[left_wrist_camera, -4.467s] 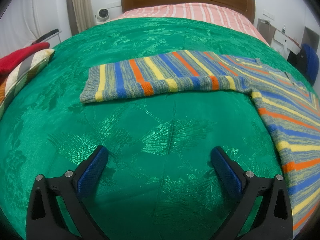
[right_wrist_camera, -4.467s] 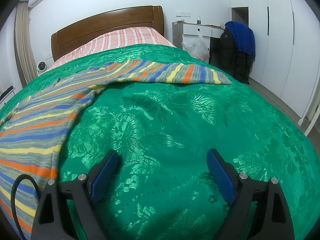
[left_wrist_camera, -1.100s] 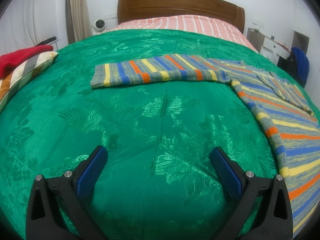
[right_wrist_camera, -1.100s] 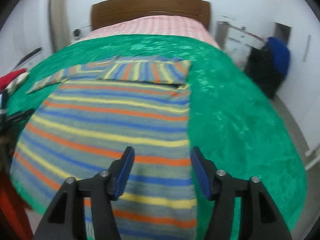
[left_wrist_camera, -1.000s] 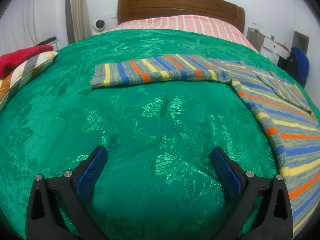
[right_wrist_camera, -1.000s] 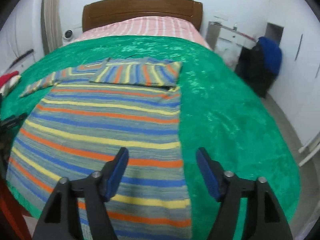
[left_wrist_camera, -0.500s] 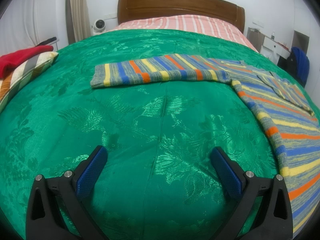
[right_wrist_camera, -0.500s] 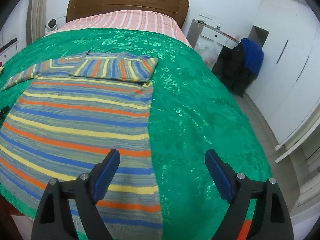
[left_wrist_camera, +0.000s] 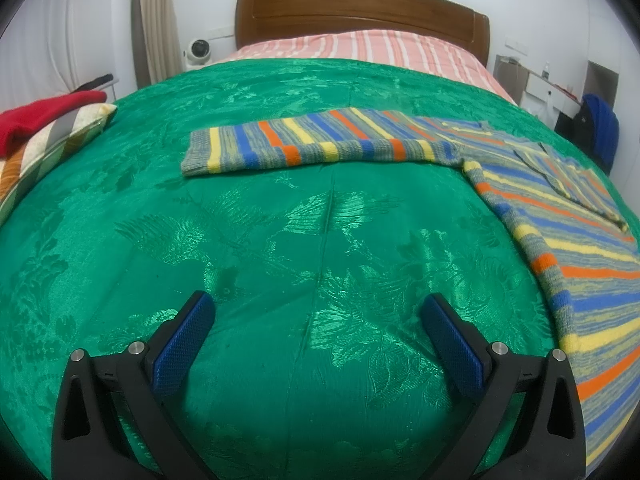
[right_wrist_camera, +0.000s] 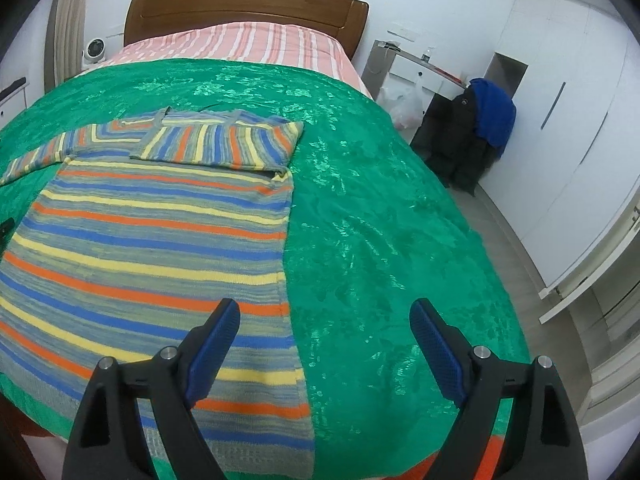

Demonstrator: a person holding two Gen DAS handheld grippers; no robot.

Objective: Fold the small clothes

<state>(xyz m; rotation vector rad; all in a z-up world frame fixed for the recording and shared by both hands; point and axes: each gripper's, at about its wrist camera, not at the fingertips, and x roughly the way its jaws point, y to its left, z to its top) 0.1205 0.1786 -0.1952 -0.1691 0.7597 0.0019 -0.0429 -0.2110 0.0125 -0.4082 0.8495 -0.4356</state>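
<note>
Striped sweater point(right_wrist_camera: 152, 240) lies flat on the green bedspread point(right_wrist_camera: 380, 220) of the bed, its hem toward you and its neck toward the wooden headboard point(right_wrist_camera: 244, 4). In your right wrist view, the right sleeve point(right_wrist_camera: 220, 142) is folded inward and rests across the chest of the garment, its cuff end near the sweater's right edge. In your left wrist view, the left sleeve point(left_wrist_camera: 320, 142) extends straight out to the side over the bedspread, unfolded, with its cuff at the far left of the garment. Your left gripper point(left_wrist_camera: 318, 320) hovers over bare bedspread, well apart from the sweater body and from the outstretched sleeve; its jaws stand wide, with nothing between them. Your right gripper point(right_wrist_camera: 324, 320) sits above the lower right edge of the sweater, one blue pad over the stripes and the other over the bedspread; its jaws also stand wide and grip nothing. A striped pink sheet point(left_wrist_camera: 360, 46) covers the head of the bed. At the left side of the bed lie a red cloth point(left_wrist_camera: 44, 116) and a patterned pillow point(left_wrist_camera: 52, 148). A blue garment point(right_wrist_camera: 492, 114) hangs over dark clothing beside the white wardrobe point(right_wrist_camera: 560, 100).
</note>
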